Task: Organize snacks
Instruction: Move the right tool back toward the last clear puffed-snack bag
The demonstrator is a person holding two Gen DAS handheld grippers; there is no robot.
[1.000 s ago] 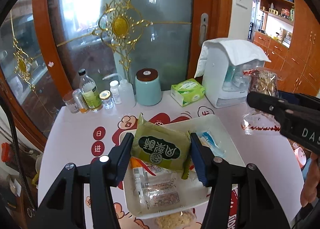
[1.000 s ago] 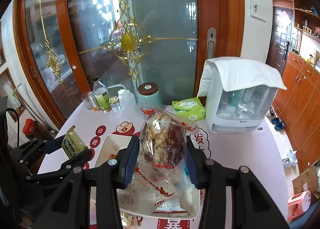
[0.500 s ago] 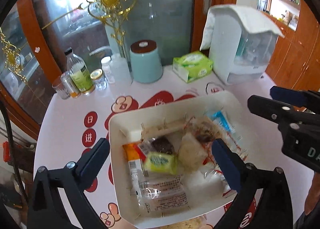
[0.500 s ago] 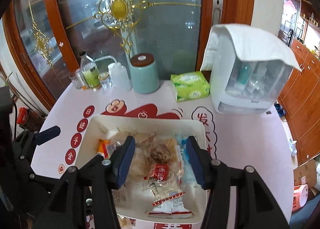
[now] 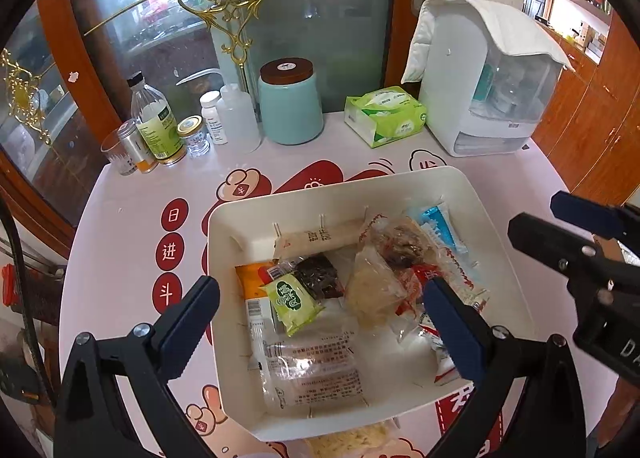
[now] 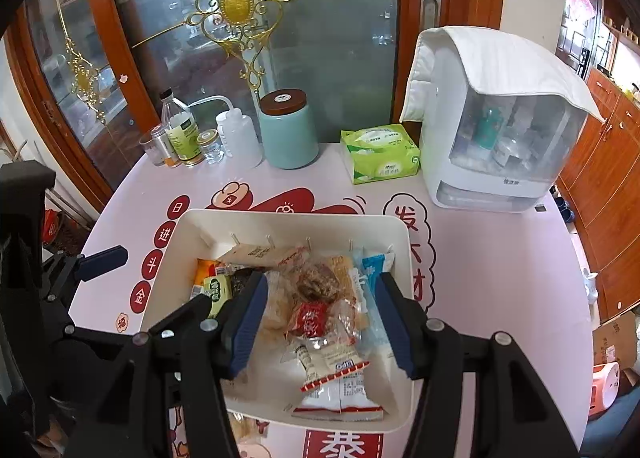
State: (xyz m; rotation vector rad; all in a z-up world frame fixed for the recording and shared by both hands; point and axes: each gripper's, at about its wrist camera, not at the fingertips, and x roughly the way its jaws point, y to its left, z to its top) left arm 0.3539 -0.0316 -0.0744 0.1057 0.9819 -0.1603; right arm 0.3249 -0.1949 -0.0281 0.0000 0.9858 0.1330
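A white tray (image 5: 400, 182) (image 6: 288, 218) on the round table holds several snack packs. A small green pack (image 5: 294, 304) (image 6: 218, 292) lies flat in it, below and between the wide-apart fingers of my left gripper (image 5: 320, 298), which is open and touches nothing. A clear bag of brown and pale snacks (image 5: 384, 270) (image 6: 316, 290) rests in the tray's middle. My right gripper (image 6: 322, 306) (image 5: 536, 214) hovers over that bag, open, its blue pads standing clear of the bag on both sides.
Along the table's back edge stand bottles and jars (image 5: 156, 122), a teal canister (image 5: 290, 102), a green tissue pack (image 5: 384, 116) and a white appliance under a cloth (image 5: 492, 78). A pale snack bag (image 5: 348, 438) lies just outside the tray's near edge. A glass door rises behind.
Both grippers have sunk toward the tray and opened. The green pack left the left gripper and the clear bag left the right gripper; both now lie in the tray.
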